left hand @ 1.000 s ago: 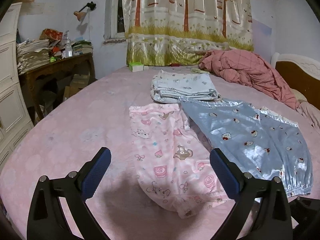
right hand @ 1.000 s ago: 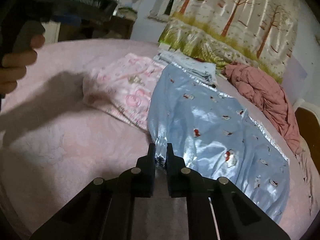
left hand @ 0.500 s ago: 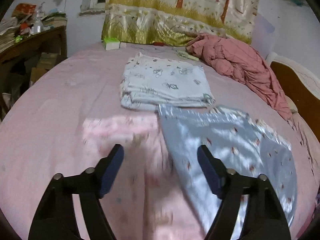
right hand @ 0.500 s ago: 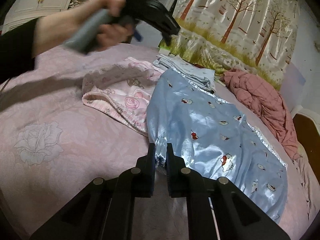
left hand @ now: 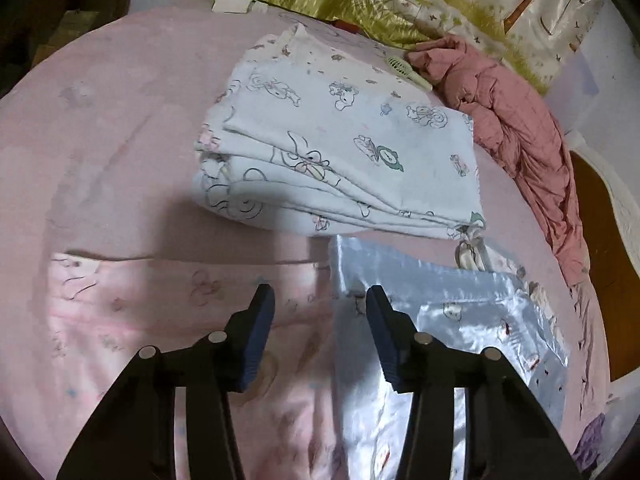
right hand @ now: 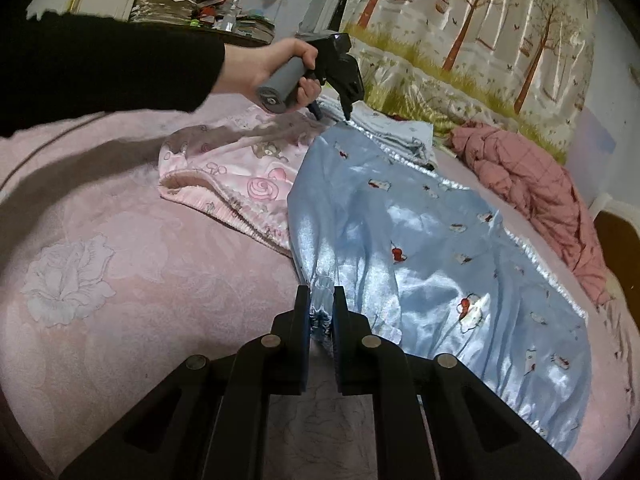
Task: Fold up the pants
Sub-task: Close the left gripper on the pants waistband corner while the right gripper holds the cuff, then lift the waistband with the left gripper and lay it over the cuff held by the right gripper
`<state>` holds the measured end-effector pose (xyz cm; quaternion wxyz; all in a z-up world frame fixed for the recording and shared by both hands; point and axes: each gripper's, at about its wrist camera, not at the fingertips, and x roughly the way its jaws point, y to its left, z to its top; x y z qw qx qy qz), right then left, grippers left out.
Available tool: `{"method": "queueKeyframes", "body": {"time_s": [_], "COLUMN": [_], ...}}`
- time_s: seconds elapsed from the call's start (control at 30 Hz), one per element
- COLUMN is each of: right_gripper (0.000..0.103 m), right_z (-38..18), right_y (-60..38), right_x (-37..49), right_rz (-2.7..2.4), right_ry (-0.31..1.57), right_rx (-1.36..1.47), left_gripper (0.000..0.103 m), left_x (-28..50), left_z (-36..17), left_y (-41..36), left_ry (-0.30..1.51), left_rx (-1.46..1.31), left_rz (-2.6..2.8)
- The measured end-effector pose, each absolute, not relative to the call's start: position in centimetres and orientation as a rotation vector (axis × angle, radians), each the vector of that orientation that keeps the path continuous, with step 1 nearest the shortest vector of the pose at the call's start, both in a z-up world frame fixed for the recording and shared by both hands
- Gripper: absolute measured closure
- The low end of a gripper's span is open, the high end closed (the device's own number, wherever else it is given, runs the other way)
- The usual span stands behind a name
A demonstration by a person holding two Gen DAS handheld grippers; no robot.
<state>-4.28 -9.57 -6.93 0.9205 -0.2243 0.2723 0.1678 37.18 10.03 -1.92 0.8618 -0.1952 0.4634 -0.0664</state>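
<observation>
Nearest, held the gathered cuff of the blue satin pants clamped between the jaws of the right gripper, low over the near part of the bed. Beyond the cuff, found the pants spread fairly flat on the pink bedspread, running away toward the far right, with the pink printed pants touching them along the left edge. Farther on, poised the left gripper, carried in a person's hand, over the far left corner of the blue pants, jaws apart though just lately closing. Nothing pressed between them yet, only the line where blue cloth meets pink below. Just past that corner, noted a folded white printed cloth, then a rumpled pink quilt at the far right and a tree-patterned curtain behind. Risked, by the look of it, pinching pink cloth together with the blue corner, given how closely the two garments lay under the open jaws, and so dragging the wrong pants into the fold. Risked too a thin bite on slick satin, likely to slide free once lifted. Risked a skewed fold if the far corner were raised while the near cuff stayed bunched. Risked, lastly, snagging the white cloth's edge, so near the corner.
</observation>
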Motion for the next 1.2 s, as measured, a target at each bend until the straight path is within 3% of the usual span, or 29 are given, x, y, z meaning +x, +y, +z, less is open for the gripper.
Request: {"method": "queueKeyframes", "body": {"time_s": [0.07, 0.13, 0.67, 1.2], "right_gripper": [0.094, 0.094, 0.094, 0.099], "right_z": [-6.9, -6.8, -2.4, -2.0], "right_y": [-9.8, -9.9, -14.5, -20.6], "right_x": [-4.1, -4.0, -5.3, -8.0], "right_rz": [0.353, 0.355, 0.230, -0.036], "right_ry": [0.568, 0.569, 0.469, 0.397], "right_rx": [-0.442, -0.432, -0.157, -0.043], "left_gripper": [0.074, 0.102, 0.102, 0.102], "left_x": [37.5, 37.7, 38.0, 37.7], "left_z": [-2.1, -2.0, 6.6, 11.8], "left_y": [9.4, 9.1, 1.6, -15.3], "left_ry": [0.965, 0.961, 0.714, 0.671], "left_rx": [-0.385, -0.370, -0.190, -0.058], "left_rz": [-0.164, -0.173, -0.194, -0.358]}}
